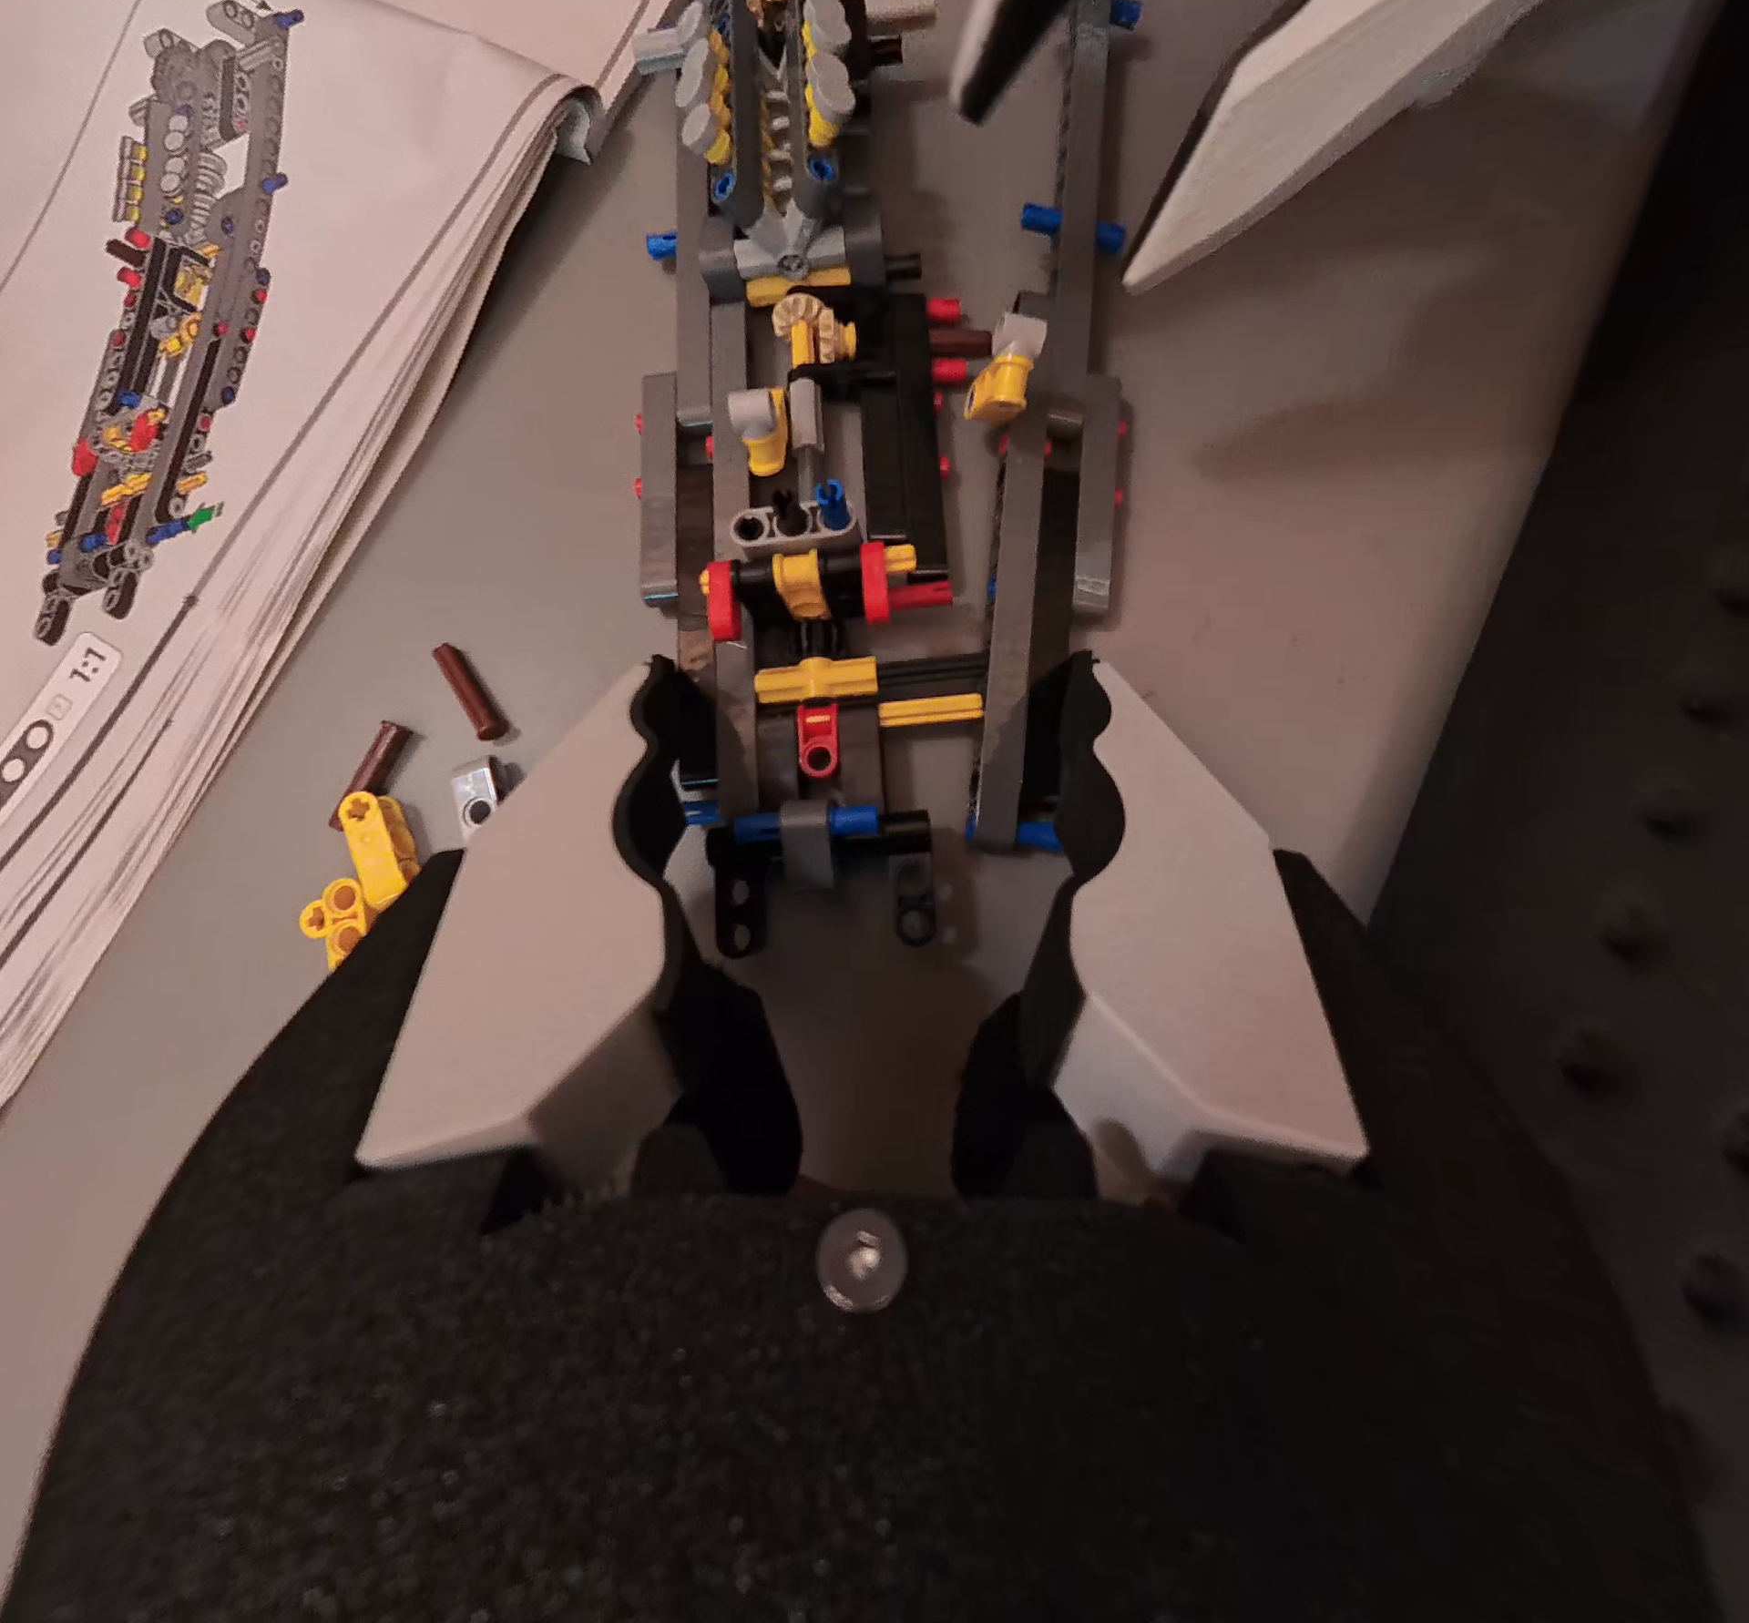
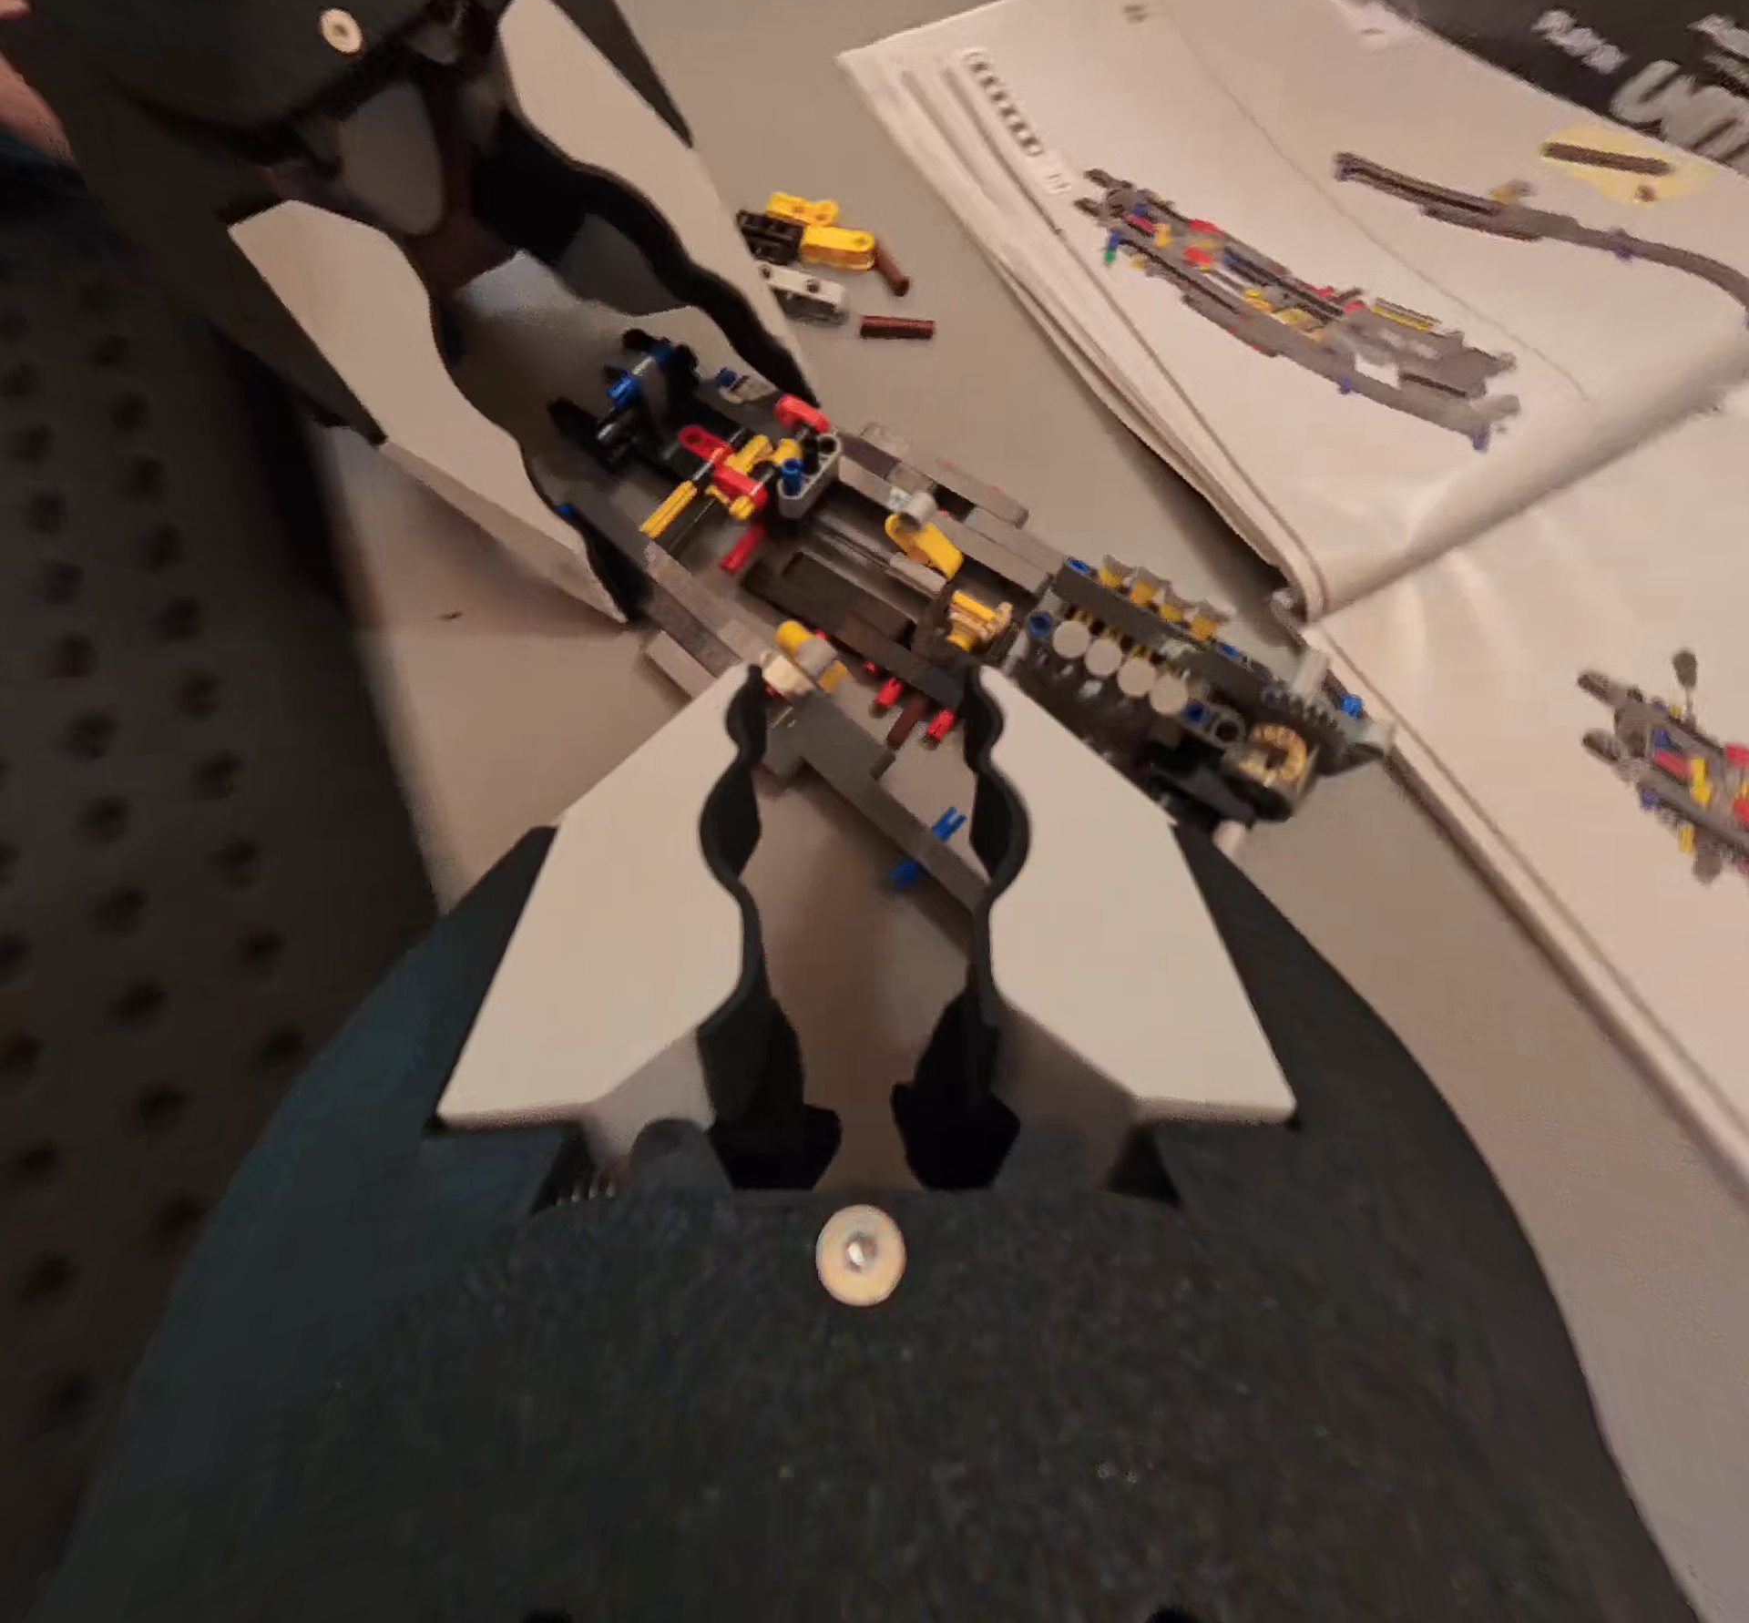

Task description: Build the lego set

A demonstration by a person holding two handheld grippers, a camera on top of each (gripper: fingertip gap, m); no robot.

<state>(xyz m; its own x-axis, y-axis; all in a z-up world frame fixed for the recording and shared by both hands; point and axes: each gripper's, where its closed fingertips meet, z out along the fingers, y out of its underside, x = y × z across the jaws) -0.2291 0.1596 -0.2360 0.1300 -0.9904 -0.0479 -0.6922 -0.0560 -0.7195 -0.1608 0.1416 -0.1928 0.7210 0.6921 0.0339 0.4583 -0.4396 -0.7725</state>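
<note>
- Grey side beam [image 1: 1079, 328] lies just beside the chassis [image 1: 804, 442], unjoined.
- Left gripper [image 1: 866, 726] straddles both, jaws wide.
- Right gripper [image 2: 866, 726], half-open, could skew the beam.

Light: dim, warm indoor.
Shadows: soft, on the worktop [image 1: 1278, 461] right of centre.
Blur: right wrist view smeared, worst upper right.
Focus: left wrist view sharper.
Edges: wide-angle bending, dark corners.

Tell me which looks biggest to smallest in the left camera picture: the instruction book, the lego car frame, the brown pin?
1. Instruction book, partly cut off
2. Lego car frame
3. Brown pin, by far the smallest
</note>
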